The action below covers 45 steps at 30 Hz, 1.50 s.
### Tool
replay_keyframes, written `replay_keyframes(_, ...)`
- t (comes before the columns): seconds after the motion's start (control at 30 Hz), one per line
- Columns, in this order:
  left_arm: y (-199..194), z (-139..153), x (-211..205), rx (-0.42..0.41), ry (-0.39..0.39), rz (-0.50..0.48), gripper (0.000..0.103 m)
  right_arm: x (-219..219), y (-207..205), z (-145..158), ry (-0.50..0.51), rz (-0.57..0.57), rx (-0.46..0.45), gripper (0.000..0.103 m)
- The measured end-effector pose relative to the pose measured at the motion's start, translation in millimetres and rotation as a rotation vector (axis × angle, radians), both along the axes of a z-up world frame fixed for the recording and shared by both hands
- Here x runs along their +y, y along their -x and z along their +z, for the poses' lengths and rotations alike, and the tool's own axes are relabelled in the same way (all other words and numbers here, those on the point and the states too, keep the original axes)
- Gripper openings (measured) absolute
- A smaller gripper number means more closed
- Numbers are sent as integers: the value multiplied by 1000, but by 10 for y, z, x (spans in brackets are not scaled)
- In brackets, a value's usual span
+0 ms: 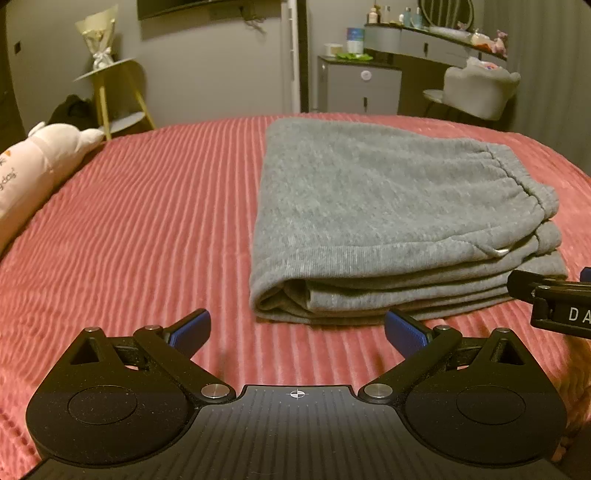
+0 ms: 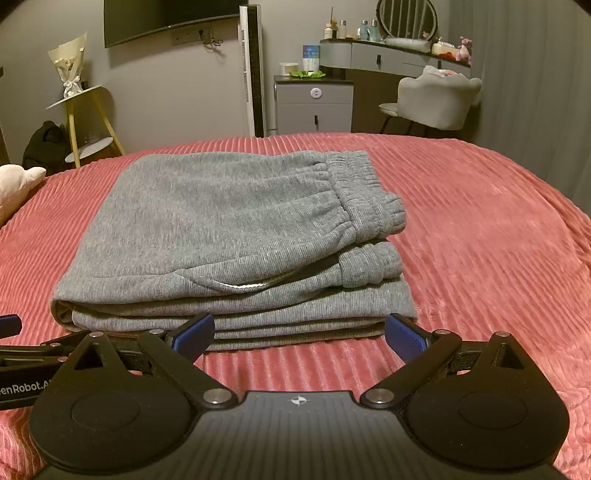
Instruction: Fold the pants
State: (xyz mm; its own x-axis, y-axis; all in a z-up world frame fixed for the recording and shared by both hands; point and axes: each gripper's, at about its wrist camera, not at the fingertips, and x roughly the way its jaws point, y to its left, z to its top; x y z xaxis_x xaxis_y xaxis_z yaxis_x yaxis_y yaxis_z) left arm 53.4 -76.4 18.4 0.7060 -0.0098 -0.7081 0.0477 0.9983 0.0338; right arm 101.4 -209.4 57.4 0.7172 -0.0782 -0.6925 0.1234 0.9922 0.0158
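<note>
The grey pants (image 2: 229, 240) lie folded into a compact, layered stack on the pink ribbed bedspread (image 2: 480, 229), elastic waistband uppermost at the right end and the stacked fold edges facing the grippers. The right gripper (image 2: 300, 336) sits directly in front of that near edge, fingers spread wide, blue fingertip pads (image 2: 400, 338) empty and level with the lowest layers; whether the pads touch the cloth cannot be determined. The left gripper (image 1: 297, 332) is likewise spread and empty, positioned at the stack's left front corner, so that the pants (image 1: 388, 214) lie ahead and to its right, with open bedspread (image 1: 147, 229) between its pads. No container near the pants holds anything; the only loaded surfaces are far across the room, where a grey dressing table (image 2: 391, 55) carries bottles and a round mirror, and a small grey cabinet (image 2: 314, 103) carries a few small items. The left wrist view alone shows a white plush pillow (image 1: 33, 173) at length along the bed's left edge, and the right gripper's black body entering at its right border. The right wrist view alone shows the pocket opening (image 2: 255, 284) with pale lining on the front face, and a wall-mounted screen (image 2: 166, 18).
</note>
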Motion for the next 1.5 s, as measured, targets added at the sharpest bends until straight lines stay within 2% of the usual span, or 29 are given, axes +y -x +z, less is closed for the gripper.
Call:
replay_keyframes(0.73,-5,-15,18,1,10,-1,103,-100,-20,-21,-33,-26,5,99)
replay_keyframes(1.5,-8,-6,27,-4,21,-15,103,-91,-23,-23,-22,-28,7,99)
